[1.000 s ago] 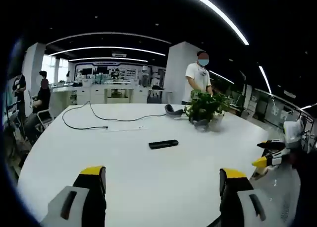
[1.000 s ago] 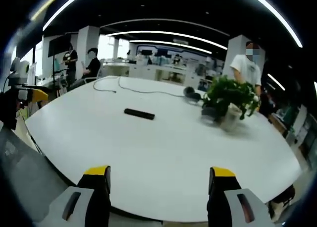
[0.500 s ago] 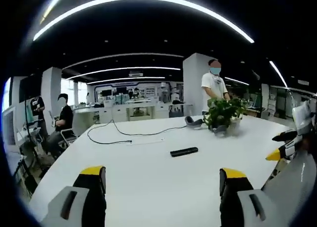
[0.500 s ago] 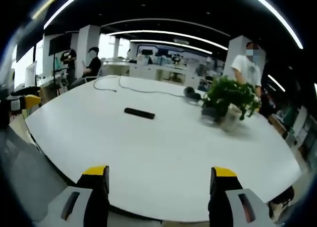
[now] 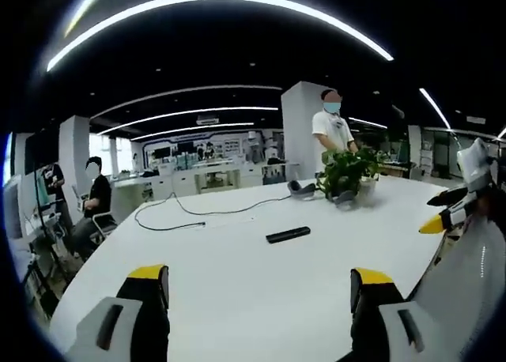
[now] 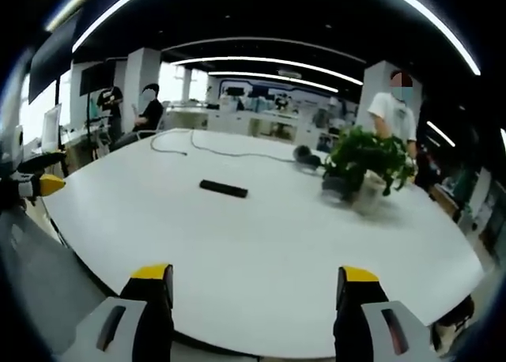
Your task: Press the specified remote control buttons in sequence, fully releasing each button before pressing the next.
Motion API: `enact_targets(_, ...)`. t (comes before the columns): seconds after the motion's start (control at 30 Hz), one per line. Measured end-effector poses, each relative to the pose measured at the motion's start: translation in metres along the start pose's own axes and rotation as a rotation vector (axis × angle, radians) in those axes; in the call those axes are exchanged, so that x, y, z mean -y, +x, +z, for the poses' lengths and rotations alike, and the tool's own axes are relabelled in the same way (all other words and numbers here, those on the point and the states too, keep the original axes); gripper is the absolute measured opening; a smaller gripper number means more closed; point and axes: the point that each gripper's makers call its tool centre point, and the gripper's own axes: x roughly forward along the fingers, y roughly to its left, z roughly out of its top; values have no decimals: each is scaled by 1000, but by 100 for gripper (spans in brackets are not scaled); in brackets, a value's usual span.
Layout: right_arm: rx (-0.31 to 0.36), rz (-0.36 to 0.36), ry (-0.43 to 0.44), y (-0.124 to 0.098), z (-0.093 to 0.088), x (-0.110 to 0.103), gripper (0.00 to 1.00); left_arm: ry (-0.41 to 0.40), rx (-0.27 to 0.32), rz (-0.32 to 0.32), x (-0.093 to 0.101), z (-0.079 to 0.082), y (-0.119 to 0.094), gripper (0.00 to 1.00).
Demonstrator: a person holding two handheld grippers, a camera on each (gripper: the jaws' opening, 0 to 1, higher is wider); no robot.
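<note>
A slim black remote control (image 5: 288, 235) lies flat near the middle of the big white table (image 5: 237, 291); the right gripper view has the same remote (image 6: 223, 189) left of centre. My left gripper (image 5: 259, 287) is open, well short of the remote, with nothing between its jaws. My right gripper (image 6: 254, 284) is open too, back over the table's near edge. The right gripper's yellow-tipped jaws (image 5: 444, 218) enter the left gripper view at the far right. The left gripper's yellow tip (image 6: 43, 186) peeks into the right gripper view at the left edge.
A potted green plant (image 5: 345, 171) (image 6: 367, 163) and black headphones (image 5: 300, 189) (image 6: 305, 155) stand past the remote. A black cable (image 5: 186, 213) loops across the far left of the table. One person stands behind the plant (image 5: 330, 129); another sits at left (image 5: 93, 204).
Both views have shifted a little with my hands; the remote sits slightly lower left in the left gripper view. Nothing on the table moved. Both grippers stay open.
</note>
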Motion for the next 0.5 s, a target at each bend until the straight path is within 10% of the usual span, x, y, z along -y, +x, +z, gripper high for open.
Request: enact_targets(0.5, -28, -11, 7, 0, -5, 1, 81, -22, -72, 1, -1, -11, -1, 98)
